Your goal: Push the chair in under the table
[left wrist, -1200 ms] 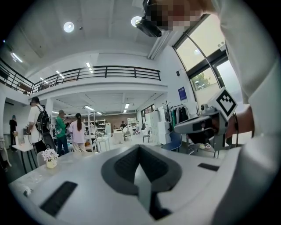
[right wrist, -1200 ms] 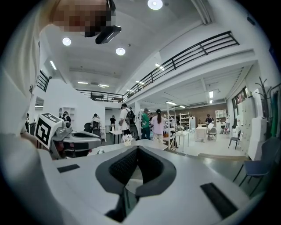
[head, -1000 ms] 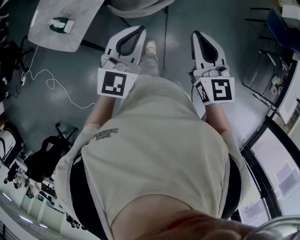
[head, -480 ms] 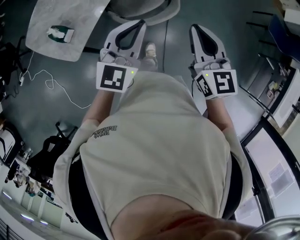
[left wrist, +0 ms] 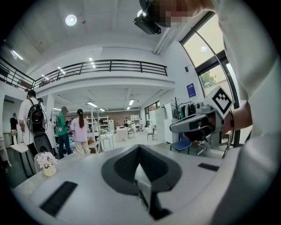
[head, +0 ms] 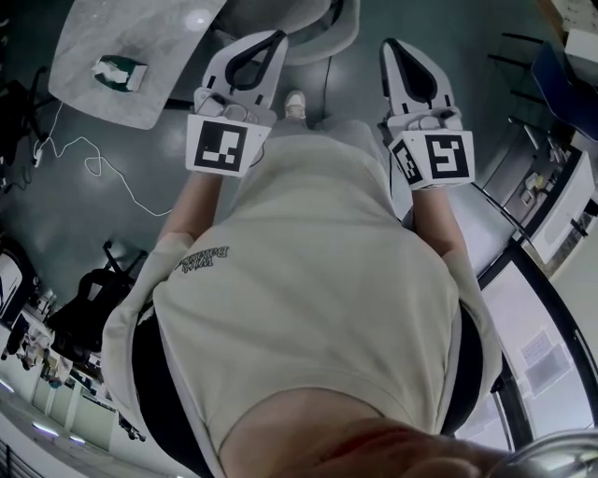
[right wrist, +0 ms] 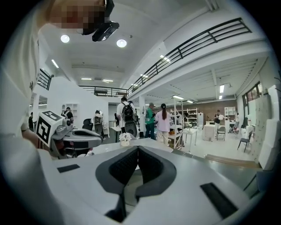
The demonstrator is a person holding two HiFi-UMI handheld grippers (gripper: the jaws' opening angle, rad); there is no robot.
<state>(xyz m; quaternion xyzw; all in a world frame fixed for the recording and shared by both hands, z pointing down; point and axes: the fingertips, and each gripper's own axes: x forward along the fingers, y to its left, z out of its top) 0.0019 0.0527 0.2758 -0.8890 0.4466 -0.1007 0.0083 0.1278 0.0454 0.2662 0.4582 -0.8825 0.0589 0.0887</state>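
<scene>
The left gripper [head: 269,37] and the right gripper [head: 392,45] are held out side by side in front of the person's shirt [head: 318,280], both pointing to the far side. Each gripper's own view shows its jaws pressed together with nothing between them. The chair [head: 313,26], pale grey and curved, stands at the far edge of the head view, just beyond the left gripper's tip; I cannot tell whether they touch. The table [head: 98,84] lies far left, its corner close to the chair, with a small green and white pack [head: 120,72] on it. A white cable [head: 93,163] trails across the floor [head: 65,215].
</scene>
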